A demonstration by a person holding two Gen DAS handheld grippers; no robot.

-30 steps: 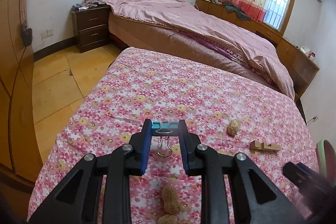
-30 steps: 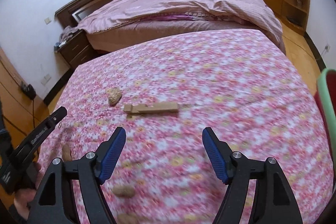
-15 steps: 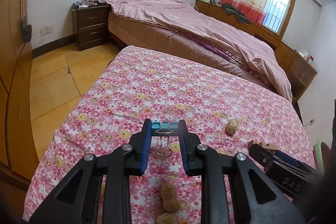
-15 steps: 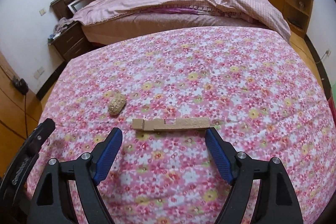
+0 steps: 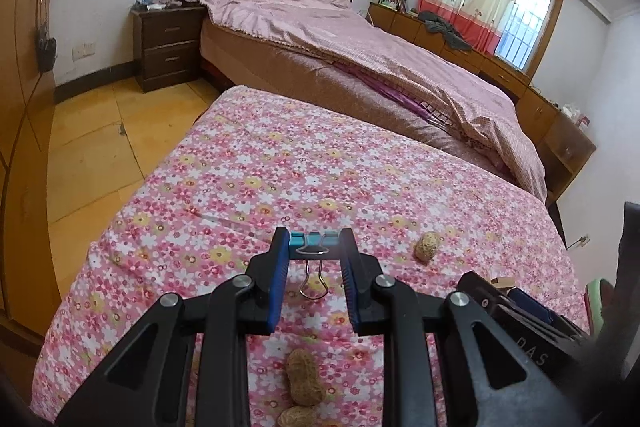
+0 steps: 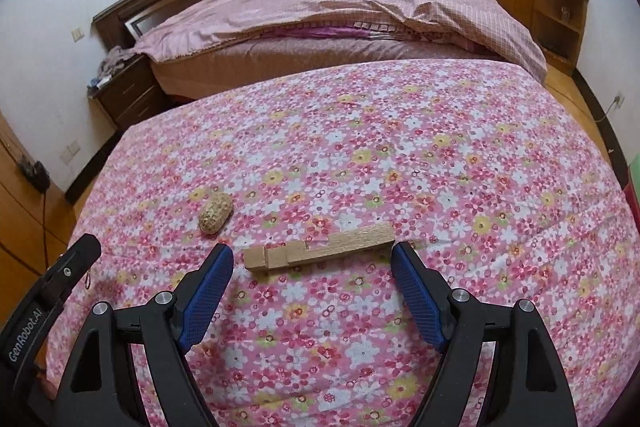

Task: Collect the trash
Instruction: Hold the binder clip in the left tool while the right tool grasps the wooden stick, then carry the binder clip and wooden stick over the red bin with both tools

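Trash lay scattered on the flowered cloth that covered the table: a notched wooden stick, a peanut shell just beyond its left end, and two more peanuts nearer to us in the left view. We held our right claw low over the stick with its jaws spread to either side, the pads clear of both ends; they had just closed in a little, and the stick lay between them untouched. We judged the claw stood lengthwise to it so that one squeeze would catch it end to end. Our left claw was clamped on a blue binder clip, its wire loop hanging down between the fingers. We held that claw off to the side above the cloth, likely to leave room for the right. At the far right a green rim showed, perhaps the bin, though we could not tell.
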